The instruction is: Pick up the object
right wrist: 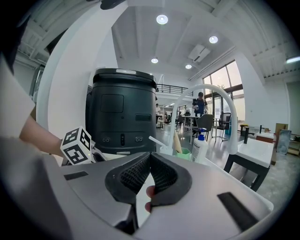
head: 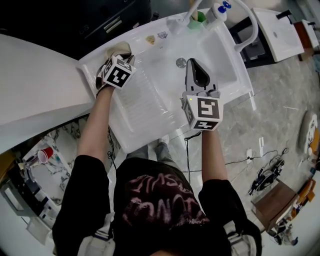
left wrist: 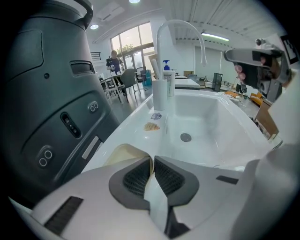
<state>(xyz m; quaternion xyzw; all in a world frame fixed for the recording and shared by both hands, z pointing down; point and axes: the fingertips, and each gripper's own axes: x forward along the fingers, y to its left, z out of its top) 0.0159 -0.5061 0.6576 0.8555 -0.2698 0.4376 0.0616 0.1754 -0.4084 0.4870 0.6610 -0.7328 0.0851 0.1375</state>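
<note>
**Object.** The beige pad point(head: 121, 48) lies at the far left corner of the drainboard point(head: 142, 102), beside the sink point(head: 239, 75). It rests flat on the white surface and is not lifted.

**Left hand-held gripper** point(head: 120, 62). It is tipped down onto that corner, directly over the pad. In the left gripper view its jaws point(left wrist: 153, 159) are closed almost tip to tip, with only a narrow slit lower down. The pad point(left wrist: 123, 152) shows just behind and to the left of the left jaw. Whether an edge of it is pinched between the tips cannot be made out.

**Right hand-held gripper** point(head: 194, 67). It is held over the basin, near the drain point(head: 181, 62) and well apart from the pad. Its jaws point(right wrist: 150, 157) are closed together with nothing between them. It takes no part in the grasp.

**Surroundings.** A soap bottle point(head: 220, 10) and a green cup point(head: 199, 17) stand at the far end by the tap. A large dark machine point(left wrist: 47, 93) stands just left of the drainboard.

**Progress.** Judged as follows: approach complete, closure made at the pad, grip unconfirmed. The lift remains outstanding. If the tips have closed beside the pad rather than on it, a re-grasp is required first.
</note>
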